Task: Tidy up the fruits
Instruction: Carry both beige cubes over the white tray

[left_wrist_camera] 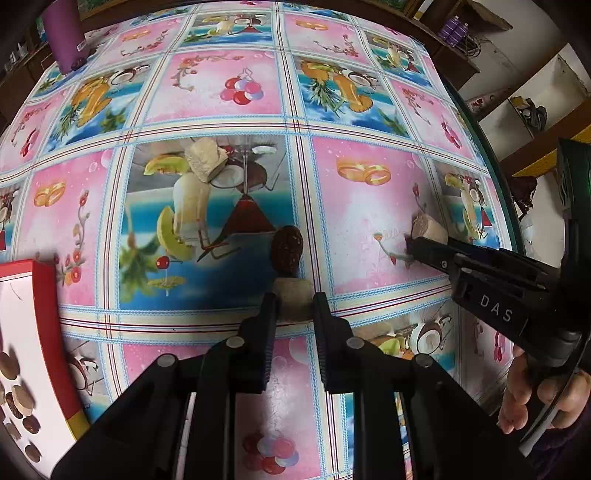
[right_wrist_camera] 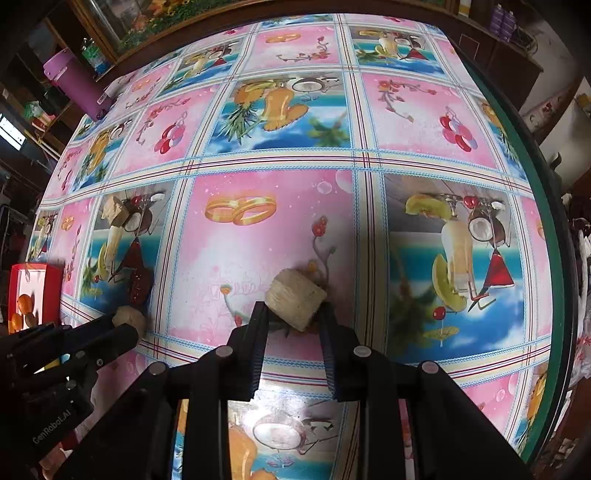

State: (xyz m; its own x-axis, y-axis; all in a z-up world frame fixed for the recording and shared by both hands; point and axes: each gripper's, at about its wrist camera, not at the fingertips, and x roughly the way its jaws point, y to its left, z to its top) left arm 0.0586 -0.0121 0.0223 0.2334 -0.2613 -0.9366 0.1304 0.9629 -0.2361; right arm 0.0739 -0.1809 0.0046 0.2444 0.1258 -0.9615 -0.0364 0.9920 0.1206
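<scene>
My left gripper (left_wrist_camera: 294,301) is shut on a beige cylindrical fruit piece (left_wrist_camera: 291,297) resting on the table; it also shows in the right wrist view (right_wrist_camera: 129,318). A dark red wrinkled date (left_wrist_camera: 287,251) lies just beyond it, also seen in the right wrist view (right_wrist_camera: 140,284). My right gripper (right_wrist_camera: 293,310) has its jaws around a second beige cylindrical piece (right_wrist_camera: 295,297), touching it on both sides; this piece shows in the left wrist view (left_wrist_camera: 428,227). A third beige chunk (left_wrist_camera: 206,160) lies farther away on the cloth.
A red-rimmed white tray (left_wrist_camera: 44,295) with several brown and beige fruit pieces sits at the left table edge; it shows in the right wrist view (right_wrist_camera: 35,280). A purple cylinder (left_wrist_camera: 62,35) stands at the far left corner. The table's green edge (right_wrist_camera: 546,221) runs along the right.
</scene>
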